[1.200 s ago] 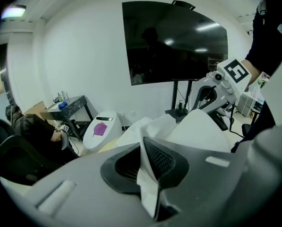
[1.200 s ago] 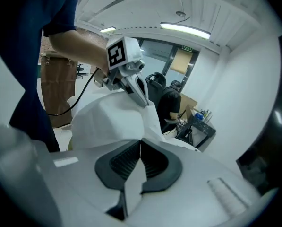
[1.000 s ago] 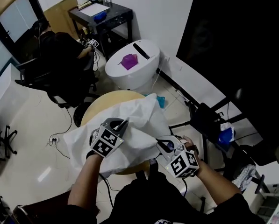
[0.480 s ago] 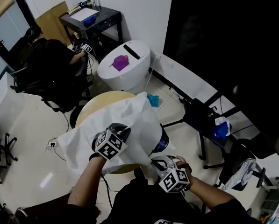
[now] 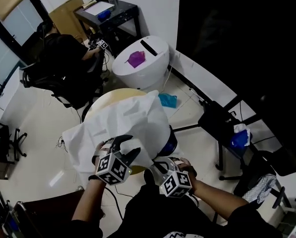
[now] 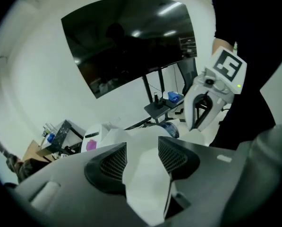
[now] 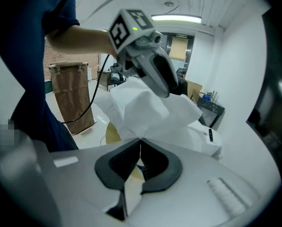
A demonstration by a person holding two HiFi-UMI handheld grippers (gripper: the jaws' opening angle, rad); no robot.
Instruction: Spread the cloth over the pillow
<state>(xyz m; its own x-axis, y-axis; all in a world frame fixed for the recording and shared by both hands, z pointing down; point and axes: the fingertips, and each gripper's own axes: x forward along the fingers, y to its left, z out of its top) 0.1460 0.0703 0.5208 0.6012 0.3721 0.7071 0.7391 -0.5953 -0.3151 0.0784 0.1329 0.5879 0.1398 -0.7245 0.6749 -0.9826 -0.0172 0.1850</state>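
Note:
A white cloth point(image 5: 128, 123) lies bunched over a round tan table point(image 5: 105, 97) and bulges over what is under it; no pillow shows. My left gripper point(image 5: 128, 147) is at the cloth's near edge. Its jaws have just been opening and now stand apart, with a fold of the cloth point(image 6: 143, 174) loose between them. My right gripper point(image 5: 158, 165) is low at the near right corner, shut on the cloth's edge point(image 7: 145, 108), which runs taut from its tips. Each gripper shows in the other's view: right gripper point(image 6: 211, 93), left gripper point(image 7: 145, 65).
A white rounded bin point(image 5: 143, 63) with a purple thing on top stands beyond the table. A person sits in a black chair point(image 5: 63, 63) at the far left, near a black side table point(image 5: 113, 14). Another black chair point(image 5: 219, 120) and a blue rag point(image 5: 167, 100) are on the right.
Both grippers have come toward me to the cloth's near edge, the right one sinking lower. The left gripper's jaws, shut on the cloth before, now stand apart.

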